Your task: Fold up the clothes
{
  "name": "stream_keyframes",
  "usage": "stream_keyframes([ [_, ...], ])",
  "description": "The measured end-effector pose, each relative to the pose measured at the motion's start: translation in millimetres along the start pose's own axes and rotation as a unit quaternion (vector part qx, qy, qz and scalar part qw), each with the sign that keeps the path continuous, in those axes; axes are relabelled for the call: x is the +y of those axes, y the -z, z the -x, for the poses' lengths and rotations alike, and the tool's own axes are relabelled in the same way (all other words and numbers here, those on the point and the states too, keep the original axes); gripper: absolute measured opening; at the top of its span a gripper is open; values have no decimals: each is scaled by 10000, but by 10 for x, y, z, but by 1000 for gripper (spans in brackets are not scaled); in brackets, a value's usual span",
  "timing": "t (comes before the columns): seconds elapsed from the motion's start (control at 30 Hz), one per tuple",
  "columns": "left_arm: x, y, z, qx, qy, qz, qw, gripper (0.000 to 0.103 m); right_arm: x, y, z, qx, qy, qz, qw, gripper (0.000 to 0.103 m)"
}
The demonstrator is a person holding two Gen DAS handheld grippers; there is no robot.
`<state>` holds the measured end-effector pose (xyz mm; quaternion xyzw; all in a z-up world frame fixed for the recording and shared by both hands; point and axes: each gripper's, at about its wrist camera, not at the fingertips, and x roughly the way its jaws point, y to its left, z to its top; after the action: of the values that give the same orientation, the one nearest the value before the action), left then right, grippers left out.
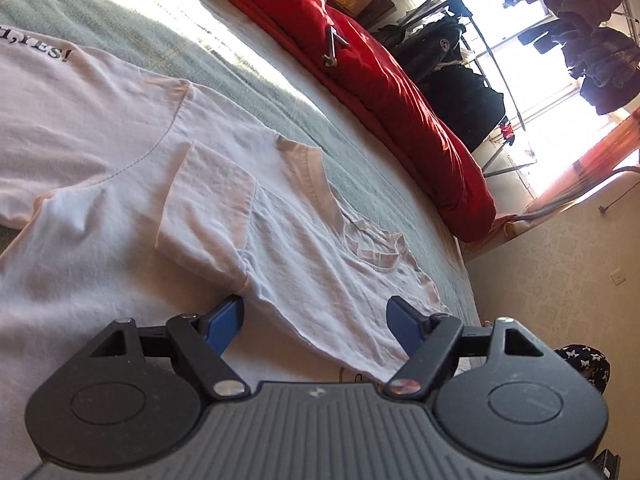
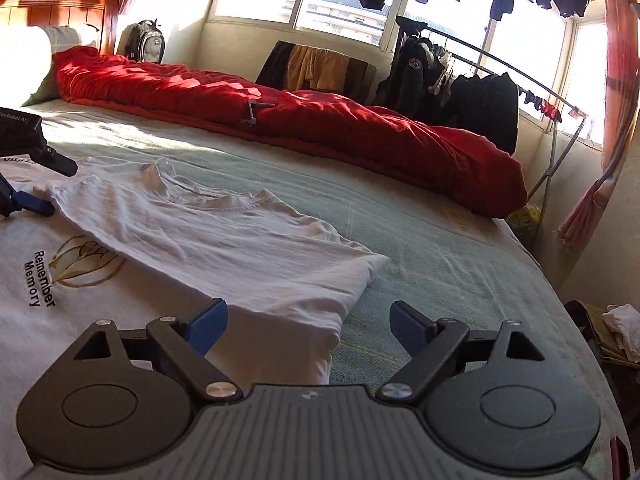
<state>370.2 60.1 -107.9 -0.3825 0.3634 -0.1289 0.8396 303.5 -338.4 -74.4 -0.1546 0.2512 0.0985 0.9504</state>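
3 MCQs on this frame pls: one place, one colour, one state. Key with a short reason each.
1. Where does the quilt lie?
A. along the bed's far side
B. on the floor
C. over the T-shirt

2. What colour is the quilt?
A. blue
B. red
C. yellow

3. How do the right hand-held gripper's jaws stand?
A. shut on the shirt
B. shut on nothing
C. open, nothing gripped

Key:
1 A: the quilt stretches along the far side of the bed, beyond the white T-shirt.
2 B: it is plainly red.
3 C: the right hand-held gripper has its fingers spread apart, with no cloth pinched between them.
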Motion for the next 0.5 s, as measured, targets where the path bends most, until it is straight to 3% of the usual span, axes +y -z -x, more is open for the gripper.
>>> stream_keyframes([
  [0.2,-35,4,-28,23,-47,-245,9997,79,-245,178,-173,94,-158,-391,9991,91],
  [0.33,-44,-8,-24,65,-54,-299,9995,79,-18,162,-356,204,753,357,9963,91],
  [0.4,-47,-4,-24,63,-52,-313,9995,79,-4,166,-421,123,942,420,9946,91],
  [0.5,-48,9,-24,35,-50,-312,9995,79,-76,191,-500,371,1442,368,9882,92],
])
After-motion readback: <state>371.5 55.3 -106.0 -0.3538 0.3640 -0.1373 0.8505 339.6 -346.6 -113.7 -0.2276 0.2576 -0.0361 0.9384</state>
